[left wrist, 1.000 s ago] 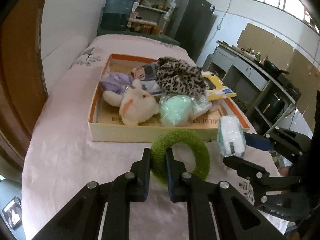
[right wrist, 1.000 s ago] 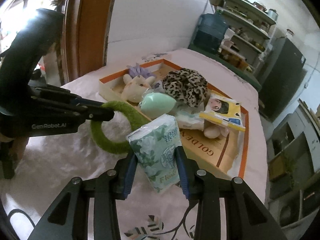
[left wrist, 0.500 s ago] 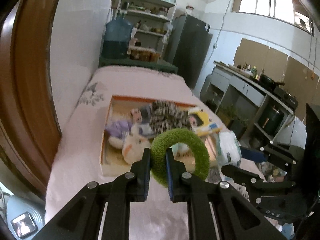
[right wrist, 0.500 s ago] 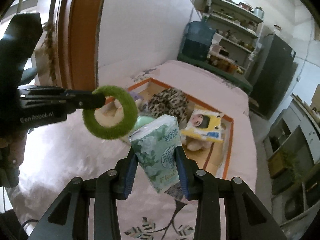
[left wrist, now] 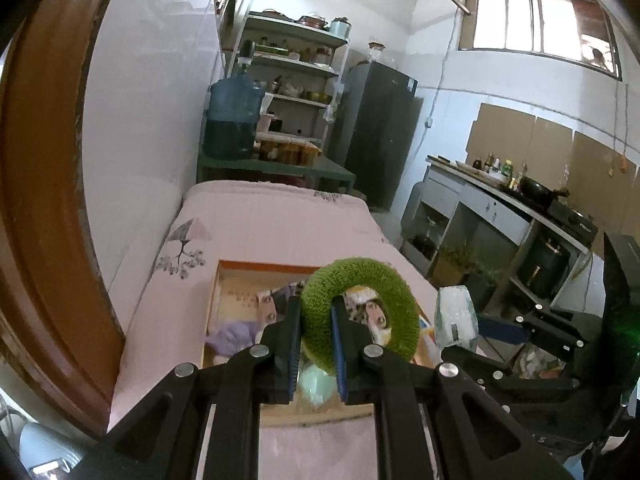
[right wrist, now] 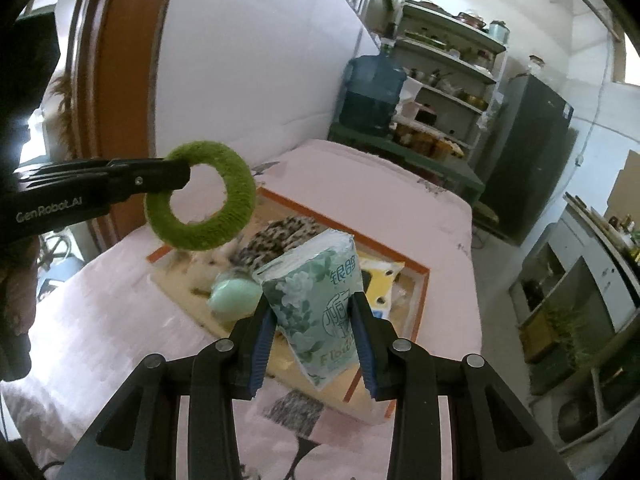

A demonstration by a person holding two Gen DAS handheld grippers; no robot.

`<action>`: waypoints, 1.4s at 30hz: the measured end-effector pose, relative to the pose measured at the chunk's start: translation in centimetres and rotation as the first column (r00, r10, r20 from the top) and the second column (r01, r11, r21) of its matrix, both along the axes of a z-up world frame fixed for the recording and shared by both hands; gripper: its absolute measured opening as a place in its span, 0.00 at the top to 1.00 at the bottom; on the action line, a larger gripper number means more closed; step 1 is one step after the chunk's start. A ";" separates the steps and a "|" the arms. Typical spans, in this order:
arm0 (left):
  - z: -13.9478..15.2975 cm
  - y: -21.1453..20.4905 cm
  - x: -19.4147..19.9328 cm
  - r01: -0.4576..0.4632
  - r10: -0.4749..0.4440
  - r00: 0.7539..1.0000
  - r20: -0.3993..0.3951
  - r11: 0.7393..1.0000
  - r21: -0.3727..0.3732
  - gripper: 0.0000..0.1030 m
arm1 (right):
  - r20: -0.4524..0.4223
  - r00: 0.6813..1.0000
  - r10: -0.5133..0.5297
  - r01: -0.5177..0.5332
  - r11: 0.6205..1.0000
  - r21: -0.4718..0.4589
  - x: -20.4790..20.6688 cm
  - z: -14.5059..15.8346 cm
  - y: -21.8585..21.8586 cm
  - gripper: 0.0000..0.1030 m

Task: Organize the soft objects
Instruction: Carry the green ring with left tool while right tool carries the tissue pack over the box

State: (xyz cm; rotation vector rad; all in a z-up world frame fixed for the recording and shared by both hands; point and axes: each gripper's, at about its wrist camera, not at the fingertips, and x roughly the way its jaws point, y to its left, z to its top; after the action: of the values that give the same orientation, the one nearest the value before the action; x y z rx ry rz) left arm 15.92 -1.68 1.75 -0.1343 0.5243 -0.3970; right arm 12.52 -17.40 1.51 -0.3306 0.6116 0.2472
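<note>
My left gripper (left wrist: 315, 320) is shut on a fuzzy green ring (left wrist: 384, 292) and holds it in the air above the orange-rimmed tray (left wrist: 256, 266); the ring also shows in the right wrist view (right wrist: 236, 208). My right gripper (right wrist: 314, 320) is shut on a green floral tissue pack (right wrist: 316, 300), also lifted above the tray (right wrist: 416, 268); the pack shows in the left wrist view (left wrist: 454, 312). In the tray lie a leopard-print soft item (right wrist: 280, 236), a mint green ball (right wrist: 232, 296), a purple plush (left wrist: 234, 334) and a yellow packet (right wrist: 380, 280).
The tray rests on a table with a pink cloth (left wrist: 272, 220) against a white wall. A wooden door frame (left wrist: 36, 200) stands on the left. Behind are a water jug (left wrist: 232, 120), shelves (left wrist: 296, 68) and a dark fridge (left wrist: 380, 128); a kitchen counter (left wrist: 500, 196) runs along the right.
Both grippers have risen well above the table with the ring and the tissue pack still held. The tray now lies lower and farther in both views.
</note>
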 end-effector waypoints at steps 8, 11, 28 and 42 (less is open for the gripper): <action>0.7 -0.5 2.6 -0.023 0.023 1.000 -0.008 1.000 0.014 0.86 | -0.016 1.000 -0.013 0.013 0.999 0.050 3.2 1.4 -1.3 0.63; 1.0 -0.4 3.9 -0.033 0.034 0.999 -0.009 0.999 0.021 0.86 | -0.034 0.999 -0.022 0.025 0.997 0.076 4.7 1.7 -1.7 0.63; -1.6 -1.1 10.0 -0.077 0.082 0.993 -0.088 0.995 0.056 0.86 | -0.155 0.986 -0.058 0.075 0.992 0.103 12.2 -1.1 -2.7 0.63; -3.5 -1.0 11.8 -0.094 0.104 0.987 -0.122 0.992 0.082 0.86 | -0.163 0.986 -0.040 0.051 0.997 0.061 14.0 -2.7 -1.3 0.63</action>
State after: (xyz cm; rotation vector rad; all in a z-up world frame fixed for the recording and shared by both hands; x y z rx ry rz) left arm 27.72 -2.67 -1.75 -0.1123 0.6534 -0.2721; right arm 26.49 -18.71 -1.24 -0.2346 0.7686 0.2510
